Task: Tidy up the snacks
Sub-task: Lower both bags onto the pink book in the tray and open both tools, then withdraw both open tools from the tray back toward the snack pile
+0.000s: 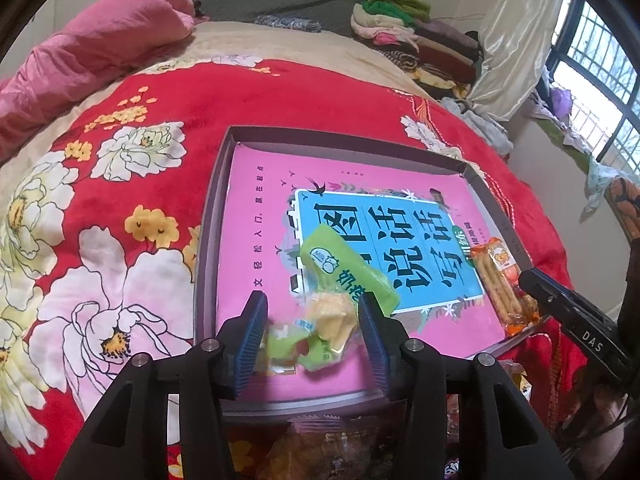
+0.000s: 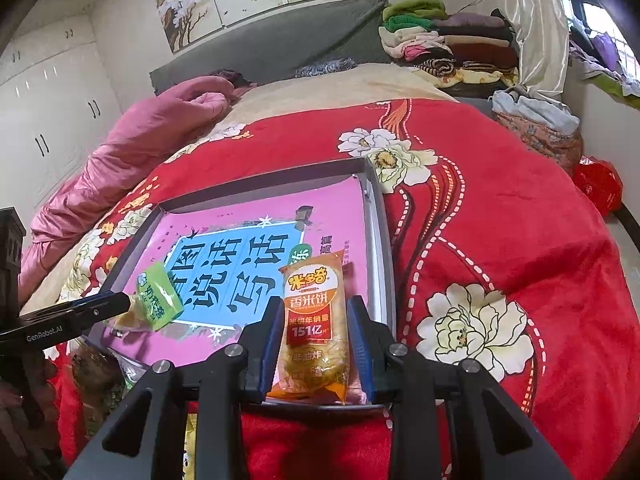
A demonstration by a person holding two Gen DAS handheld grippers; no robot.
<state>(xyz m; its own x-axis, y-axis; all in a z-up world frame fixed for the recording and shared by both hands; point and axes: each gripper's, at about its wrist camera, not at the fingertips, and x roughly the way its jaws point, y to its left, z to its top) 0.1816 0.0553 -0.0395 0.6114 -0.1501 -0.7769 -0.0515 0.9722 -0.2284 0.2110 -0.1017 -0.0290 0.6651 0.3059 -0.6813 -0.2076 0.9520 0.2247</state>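
Observation:
A shallow grey box point(image 1: 208, 216) with a pink and blue book cover inside lies on the red flowered bedspread. My left gripper point(image 1: 312, 316) stands open around a green snack packet point(image 1: 340, 276), which lies in the box's near part; this packet also shows in the right wrist view point(image 2: 158, 296). My right gripper point(image 2: 314, 320) has its fingers on both sides of an orange rice-cracker packet point(image 2: 316, 320) at the box's near right corner point(image 2: 380, 240). The same orange packet shows in the left wrist view point(image 1: 500, 280).
More snack packets point(image 1: 320, 448) lie on the bedspread just before the box's near edge. A pink quilt point(image 2: 140, 148) lies at the far left of the bed. Folded clothes point(image 2: 440, 40) are stacked at the headboard. A red bag point(image 2: 596, 184) sits on the floor at right.

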